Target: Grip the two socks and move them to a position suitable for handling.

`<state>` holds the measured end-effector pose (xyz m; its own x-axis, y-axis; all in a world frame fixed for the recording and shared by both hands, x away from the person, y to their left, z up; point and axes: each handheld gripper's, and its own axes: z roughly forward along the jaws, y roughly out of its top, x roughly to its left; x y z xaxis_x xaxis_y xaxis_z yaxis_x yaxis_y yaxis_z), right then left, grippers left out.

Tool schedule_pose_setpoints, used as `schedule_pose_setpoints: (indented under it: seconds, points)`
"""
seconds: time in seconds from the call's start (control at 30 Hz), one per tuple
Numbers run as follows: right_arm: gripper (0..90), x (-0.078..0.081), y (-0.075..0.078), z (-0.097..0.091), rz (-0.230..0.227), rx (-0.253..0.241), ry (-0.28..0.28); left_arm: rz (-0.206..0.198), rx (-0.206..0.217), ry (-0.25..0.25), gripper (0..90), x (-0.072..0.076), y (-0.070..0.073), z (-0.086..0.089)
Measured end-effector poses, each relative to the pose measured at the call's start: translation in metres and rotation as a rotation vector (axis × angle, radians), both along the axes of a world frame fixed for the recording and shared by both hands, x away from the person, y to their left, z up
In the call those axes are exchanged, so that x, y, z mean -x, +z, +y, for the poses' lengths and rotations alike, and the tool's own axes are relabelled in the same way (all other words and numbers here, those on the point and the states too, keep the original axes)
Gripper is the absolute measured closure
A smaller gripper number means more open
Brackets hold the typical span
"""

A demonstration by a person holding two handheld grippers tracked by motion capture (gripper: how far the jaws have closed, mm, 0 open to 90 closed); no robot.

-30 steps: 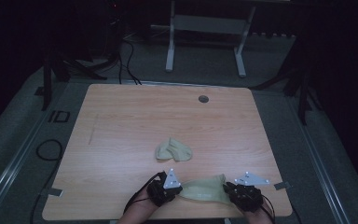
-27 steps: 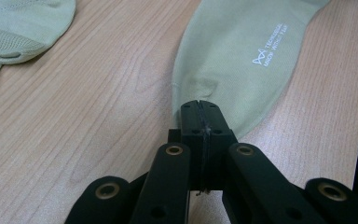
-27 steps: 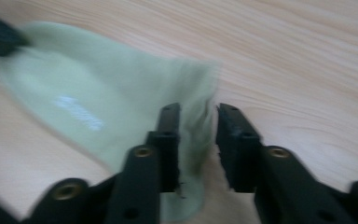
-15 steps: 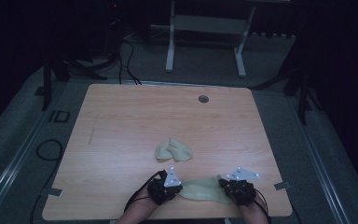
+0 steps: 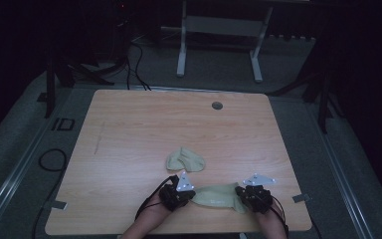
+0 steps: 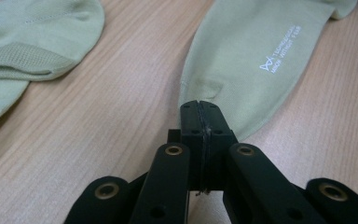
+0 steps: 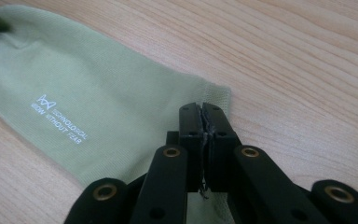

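Wood-grain table [image 5: 129, 139] under dim light, seen from the high view. Near the front edge, left gripper [image 5: 188, 195] with jaws pressed together on one end of a pale green sock [image 5: 218, 195]; in the left gripper view, same gripper [image 6: 199, 108] pinching the fabric's edge, sock [image 6: 256, 60] spread flat ahead with small white lettering on it. Up and left in that view, second sock [image 6: 32, 42], bunched and folded over itself, apart from the held one. In the high view, second sock [image 5: 185, 160] lying loose just beyond the grippers, toward the table's middle. Stretched flat between the two tools, first sock, resting on the wood. At its other end, right gripper [image 5: 242, 195], jaws likewise closed on the fabric; in the right gripper view, gripper [image 7: 202, 112] clamped at the ribbed cuff edge, sock [image 7: 88, 102] running away to the upper left. Forearms entering from the bottom edge.
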<state>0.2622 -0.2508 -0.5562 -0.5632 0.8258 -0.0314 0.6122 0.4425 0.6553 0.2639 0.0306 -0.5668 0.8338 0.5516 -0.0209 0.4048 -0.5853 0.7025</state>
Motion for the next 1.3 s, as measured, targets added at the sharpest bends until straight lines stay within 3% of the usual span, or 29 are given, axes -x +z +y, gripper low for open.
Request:
schedule_pose_setpoints:
  seconds: [0.1,0.2,0.27,0.4,0.5,0.6,0.73,0.9,1.03,1.2,1.23,1.3]
  points:
    - [81.8,0.001,0.003,0.001,0.011,-0.028,0.002,-0.036,0.049,-0.012,76.5,0.004,0.005,0.004]
    - [73.8,-0.001,0.013,0.005,-0.009,-0.055,0.008,-0.078,0.111,0.016,67.1,0.011,0.014,0.012]
    - [69.4,-0.005,0.020,0.009,-0.028,-0.063,0.008,-0.100,0.113,0.039,59.4,0.016,0.020,0.018]
    - [59.6,-0.017,0.034,0.025,-0.036,-0.084,0.032,-0.111,0.084,0.072,57.0,0.025,0.021,0.035]
    - [54.8,-0.027,0.042,0.043,-0.043,-0.077,0.069,-0.099,0.075,0.100,57.0,0.027,0.017,0.046]
    - [53.9,-0.039,0.049,0.063,-0.054,-0.064,0.106,-0.062,0.086,0.148,56.9,0.031,0.007,0.069]
    - [57.5,-0.055,0.055,0.091,-0.053,-0.072,0.138,-0.042,0.113,0.190,56.7,0.037,0.004,0.086]
    - [60.8,-0.077,0.046,0.127,-0.019,-0.068,0.189,-0.053,0.117,0.214,56.5,0.045,0.002,0.098]
    - [53.1,-0.095,0.033,0.152,0.016,-0.058,0.187,-0.050,0.105,0.219,54.8,0.046,0.000,0.101]
    - [46.6,-0.106,0.021,0.168,0.028,-0.019,0.168,-0.062,0.118,0.204,54.5,0.047,0.000,0.101]
    - [41.3,-0.114,0.010,0.178,0.044,0.020,0.159,-0.065,0.117,0.194,57.9,0.048,0.001,0.101]
    - [40.2,-0.117,0.003,0.183,0.044,0.056,0.149,-0.069,0.123,0.195,57.9,0.048,0.002,0.100]
